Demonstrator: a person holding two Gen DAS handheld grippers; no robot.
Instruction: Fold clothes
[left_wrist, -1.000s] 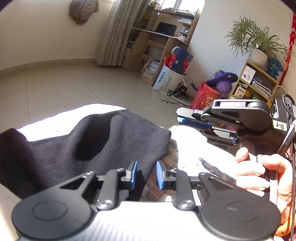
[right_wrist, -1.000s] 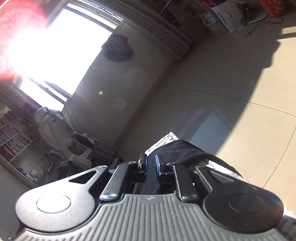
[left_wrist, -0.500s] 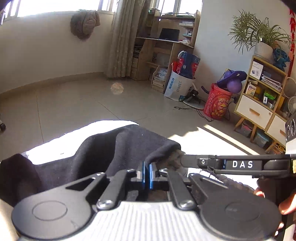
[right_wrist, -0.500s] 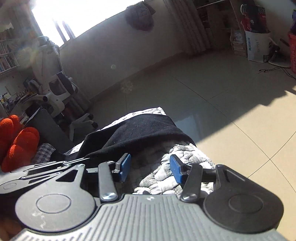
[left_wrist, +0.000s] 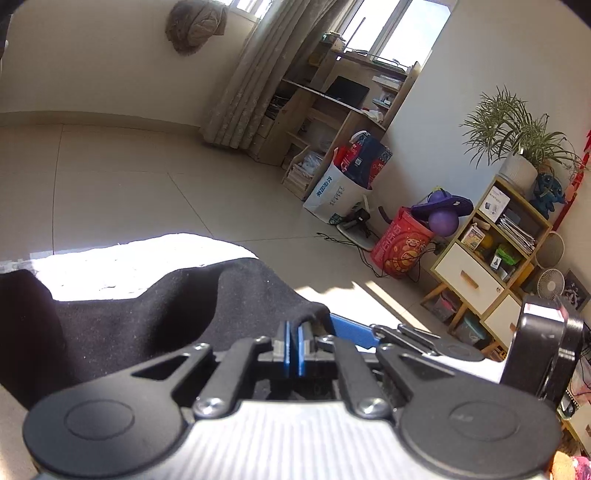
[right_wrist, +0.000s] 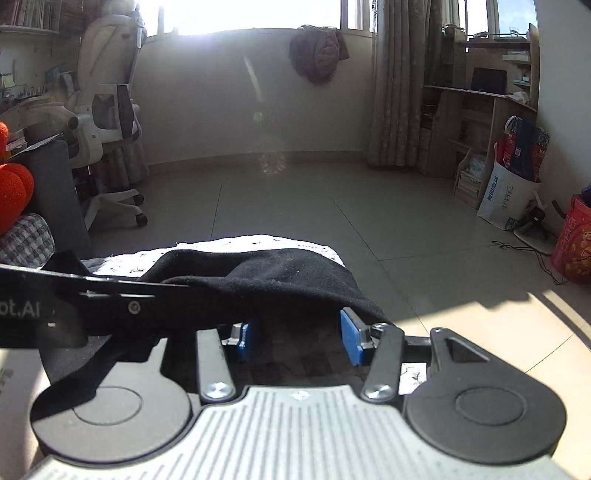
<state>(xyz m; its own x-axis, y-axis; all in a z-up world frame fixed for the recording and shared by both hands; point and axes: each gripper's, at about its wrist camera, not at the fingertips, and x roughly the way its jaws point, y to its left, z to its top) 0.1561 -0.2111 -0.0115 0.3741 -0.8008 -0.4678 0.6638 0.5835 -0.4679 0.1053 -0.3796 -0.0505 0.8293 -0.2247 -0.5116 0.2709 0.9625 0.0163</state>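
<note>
Looks like someone's home, a sunny lived-in room that doubles as a study. Tiled floor (right_wrist: 295, 192), curtain (right_wrist: 397, 85) in the upper right by the windows, and a wooden desk (left_wrist: 332, 110) with shelves near top centre of the left view. At right there's a potted plant (left_wrist: 517, 140) on a small cabinet (left_wrist: 480, 258) stuffed with books and toys, a red bucket (left_wrist: 400, 243) and bags (left_wrist: 343, 184) on the floor. White office chair (right_wrist: 107, 103) sits upper left in the right view.

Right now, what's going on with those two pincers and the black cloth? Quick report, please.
Left gripper shut on black garment. Right gripper open, under the garment's edge. Nothing in the way.
</note>
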